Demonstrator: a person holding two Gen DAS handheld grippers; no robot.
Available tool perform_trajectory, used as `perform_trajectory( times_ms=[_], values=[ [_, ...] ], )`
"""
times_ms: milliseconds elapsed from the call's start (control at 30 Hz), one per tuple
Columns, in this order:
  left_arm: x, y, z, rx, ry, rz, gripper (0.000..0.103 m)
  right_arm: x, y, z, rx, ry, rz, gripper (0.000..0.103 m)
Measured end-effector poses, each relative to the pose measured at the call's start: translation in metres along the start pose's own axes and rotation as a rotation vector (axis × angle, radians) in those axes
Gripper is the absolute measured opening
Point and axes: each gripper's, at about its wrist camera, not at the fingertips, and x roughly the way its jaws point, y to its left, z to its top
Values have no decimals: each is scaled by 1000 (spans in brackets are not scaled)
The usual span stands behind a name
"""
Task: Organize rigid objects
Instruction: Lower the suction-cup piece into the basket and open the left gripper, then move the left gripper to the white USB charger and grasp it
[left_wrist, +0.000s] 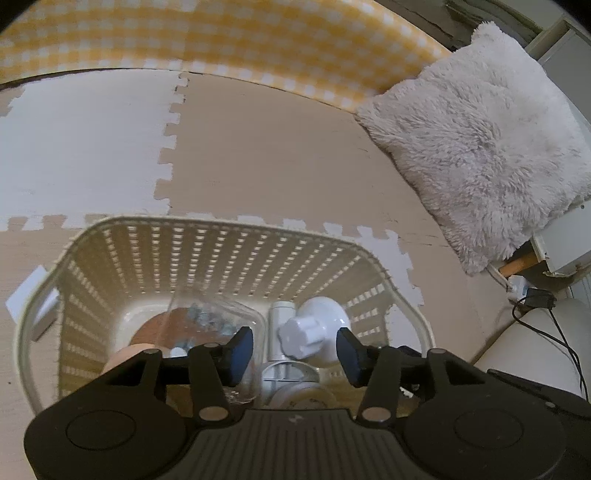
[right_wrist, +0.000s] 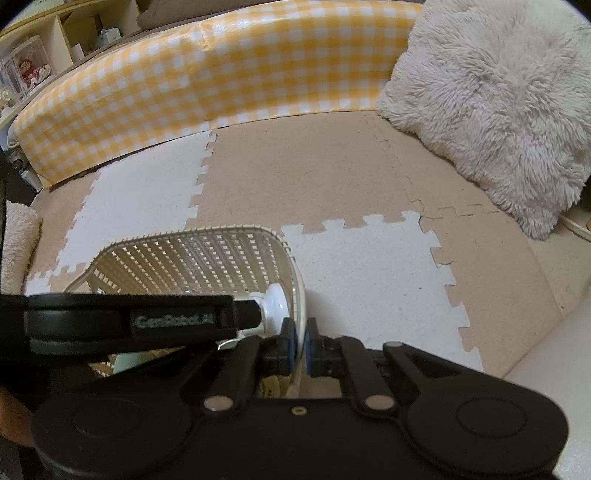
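A cream lattice basket (left_wrist: 221, 251) stands on the foam floor mat. My left gripper (left_wrist: 293, 356) hangs over it, open. A white plastic piece with a ribbed knob and a dome (left_wrist: 314, 332) lies in the basket just past the blue pads, which do not touch it. A clear plastic box (left_wrist: 218, 317), a brown round thing (left_wrist: 147, 332) and a white ring (left_wrist: 299, 397) also lie inside. In the right wrist view my right gripper (right_wrist: 300, 343) is shut on the right rim of the basket (right_wrist: 192, 258). The left gripper's black body (right_wrist: 147, 321) hides most of the basket's inside there.
A fluffy white cushion (left_wrist: 480, 140) lies on the mat to the right. A yellow checked padded wall (right_wrist: 207, 74) runs along the back. A power strip with black cables (left_wrist: 532, 295) sits at the right edge. Shelves (right_wrist: 55, 44) stand at the far left.
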Motion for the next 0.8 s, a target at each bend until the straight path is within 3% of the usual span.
perform_trajectory(
  times_ms=[367, 633, 800],
  values=[
    [-21, 1, 1, -1, -9, -11, 69, 0, -1, 0, 3, 0, 1, 6],
    [-47, -6, 0, 35, -36, -9, 94, 0, -1, 0, 6, 0, 1, 6],
    [-66, -8, -2, 69, -45, -8, 99, 0, -2, 0, 6, 0, 0, 6]
  ],
)
